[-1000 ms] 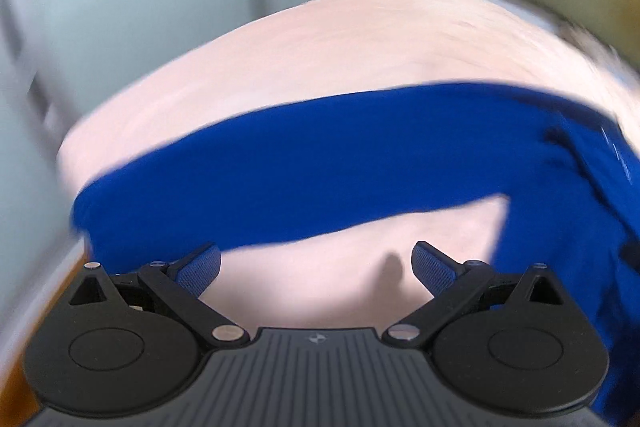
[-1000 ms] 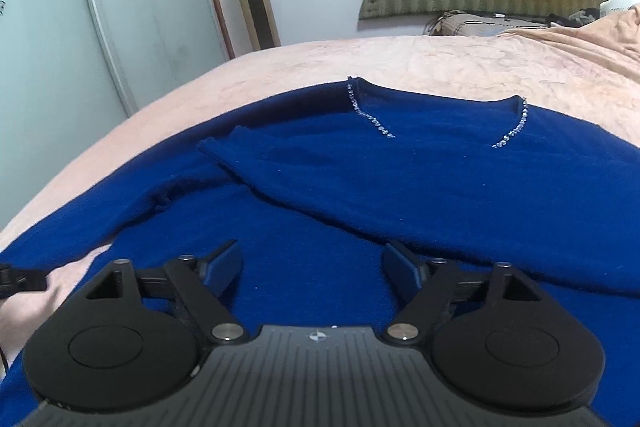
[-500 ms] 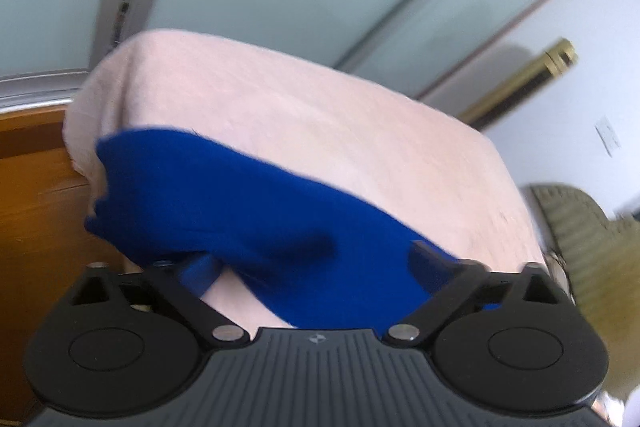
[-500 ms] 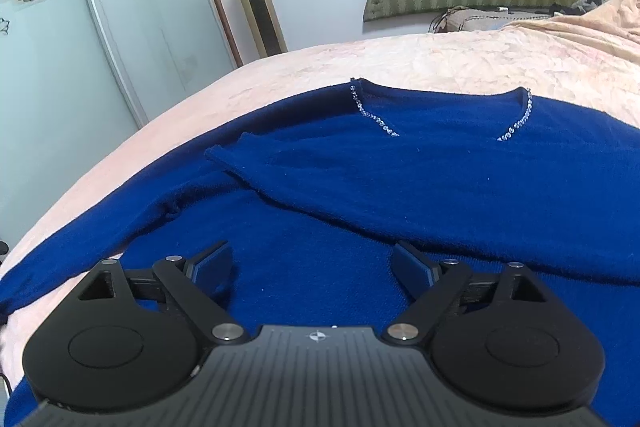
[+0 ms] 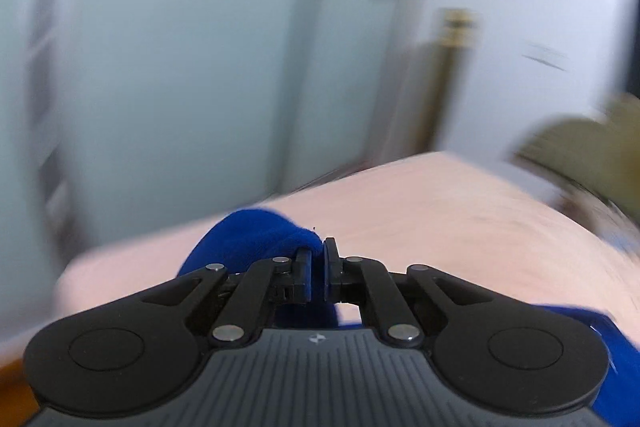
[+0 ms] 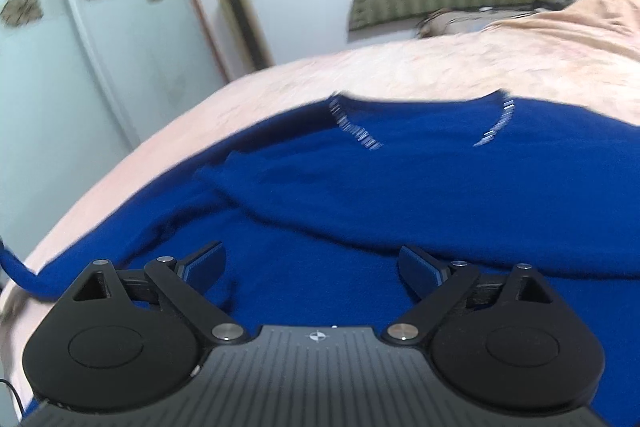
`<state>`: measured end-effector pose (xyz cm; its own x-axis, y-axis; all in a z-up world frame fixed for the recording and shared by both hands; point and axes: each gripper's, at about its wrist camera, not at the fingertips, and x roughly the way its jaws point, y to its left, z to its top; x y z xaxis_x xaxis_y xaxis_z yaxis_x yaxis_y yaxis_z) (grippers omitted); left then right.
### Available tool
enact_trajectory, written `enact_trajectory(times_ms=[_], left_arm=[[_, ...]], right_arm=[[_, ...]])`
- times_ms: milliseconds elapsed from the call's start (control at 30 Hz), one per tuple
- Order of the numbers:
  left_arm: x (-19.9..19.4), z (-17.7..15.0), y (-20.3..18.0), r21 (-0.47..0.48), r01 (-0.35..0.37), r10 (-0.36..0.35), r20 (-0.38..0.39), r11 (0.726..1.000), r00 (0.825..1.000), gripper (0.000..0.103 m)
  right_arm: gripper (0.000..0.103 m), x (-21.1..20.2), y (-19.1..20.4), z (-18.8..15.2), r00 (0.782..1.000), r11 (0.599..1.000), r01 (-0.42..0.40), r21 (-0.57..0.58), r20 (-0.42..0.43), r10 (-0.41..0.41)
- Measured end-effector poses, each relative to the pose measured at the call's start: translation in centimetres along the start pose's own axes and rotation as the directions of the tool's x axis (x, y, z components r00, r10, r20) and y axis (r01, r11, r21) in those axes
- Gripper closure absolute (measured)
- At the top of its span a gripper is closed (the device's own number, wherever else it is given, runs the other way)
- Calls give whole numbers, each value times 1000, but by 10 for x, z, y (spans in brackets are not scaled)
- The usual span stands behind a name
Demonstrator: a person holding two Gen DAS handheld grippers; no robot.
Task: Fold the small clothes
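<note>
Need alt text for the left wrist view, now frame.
The left gripper, jaws shut, pinches a bunched end of a blue sweater above a pink bedspread. The background is motion-blurred: pale wardrobe doors, a white wall and part of an olive headboard at right.

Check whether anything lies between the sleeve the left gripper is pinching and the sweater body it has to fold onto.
Nothing visible does. The left gripper is shut on the sleeve, and the sweater lies flat on the blanket with nothing on top. The right gripper hovers open above it, holding nothing.
</note>
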<state>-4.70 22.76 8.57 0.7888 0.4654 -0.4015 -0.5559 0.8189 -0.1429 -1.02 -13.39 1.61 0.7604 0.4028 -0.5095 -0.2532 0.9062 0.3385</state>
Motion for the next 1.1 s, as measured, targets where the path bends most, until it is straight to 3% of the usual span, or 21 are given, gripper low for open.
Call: enact_trajectory(times_ms=[67, 100, 133, 167, 200, 233, 267, 300, 333, 400, 433, 500, 533, 567, 633, 700, 767, 833, 900, 1000, 1100], left_arm=[[-12, 2, -55, 172, 137, -147, 46, 975, 988, 98], [-18, -2, -81, 258, 211, -228, 38, 943, 973, 98], [-25, -11, -110, 338, 317, -337, 0, 886, 942, 98], [-30, -22, -133, 390, 411, -422, -61, 824, 905, 98], [-35, -35, -154, 445, 506, -496, -150, 739, 855, 97], [-39, -54, -179, 494, 601, -551, -263, 628, 792, 96], [-44, -72, -195, 523, 650, -567, -336, 552, 752, 94], [-48, -91, -207, 550, 677, -563, -393, 489, 727, 93], [-53, -114, -217, 583, 686, -542, -438, 436, 717, 93], [-63, -141, -222, 618, 692, -520, -479, 372, 707, 93], [-68, -151, -220, 622, 707, -517, -505, 336, 691, 93], [-70, -157, -210, 619, 727, -523, -532, 298, 666, 93], [-70, -158, -205, 626, 725, -527, -528, 289, 666, 93], [-68, -155, -199, 634, 715, -525, -519, 294, 675, 93], [-64, -143, -194, 637, 692, -509, -494, 341, 705, 88], [-49, -124, -183, 621, 663, -490, -460, 418, 740, 69], [-28, -103, -171, 613, 595, -454, -391, 520, 800, 33], [-7, -82, -168, 613, 513, -411, -314, 601, 856, 29], [13, -68, -159, 609, 462, -369, -281, 645, 886, 29], [50, -48, -146, 540, 441, -316, -312, 717, 896, 29], [96, -25, -145, 435, 453, -306, -366, 779, 879, 29]], right_arm=[[8, -12, -9, 5, 999, 999, 27, 35, 42, -28], [8, -19, -16, 9, 997, 997, 45, 56, 67, -49], [8, -28, -23, 13, 993, 995, 65, 79, 94, -72], [8, -35, -31, 17, 988, 991, 85, 100, 117, -96], [8, -44, -39, 21, 982, 987, 108, 122, 141, -125], [8, -52, -47, 25, 974, 980, 134, 144, 164, -158], [7, -60, -56, 28, 965, 974, 160, 163, 181, -189], [7, -67, -64, 31, 956, 966, 186, 180, 194, -220], [7, -73, -72, 33, 948, 958, 211, 194, 200, -249], [7, -83, -87, 34, 935, 942, 252, 219, 196, -296], [7, -86, -93, 33, 933, 938, 260, 229, 190, -305], [7, -90, -103, 30, 939, 937, 253, 241, 174, -298], [7, -89, -107, 28, 945, 940, 239, 245, 163, -283], [7, -85, -108, 28, 954, 945, 218, 244, 149, -259], [7, -73, -107, 29, 974, 957, 161, 242, 118, -194], [7, -54, -104, 35, 990, 965, 91, 245, 82, -115], [10, -34, -102, 38, 997, 964, 30, 265, 59, -48], [11, -14, -102, 44, 999, 956, 33, 292, 31, -44], [12, 2, -103, 51, 997, 954, 64, 293, 16, -72], [14, 22, -95, 58, 996, 962, 84, 259, -20, -81], [39, 44, -85, 62, 992, 972, 115, 203, -68, -104]])
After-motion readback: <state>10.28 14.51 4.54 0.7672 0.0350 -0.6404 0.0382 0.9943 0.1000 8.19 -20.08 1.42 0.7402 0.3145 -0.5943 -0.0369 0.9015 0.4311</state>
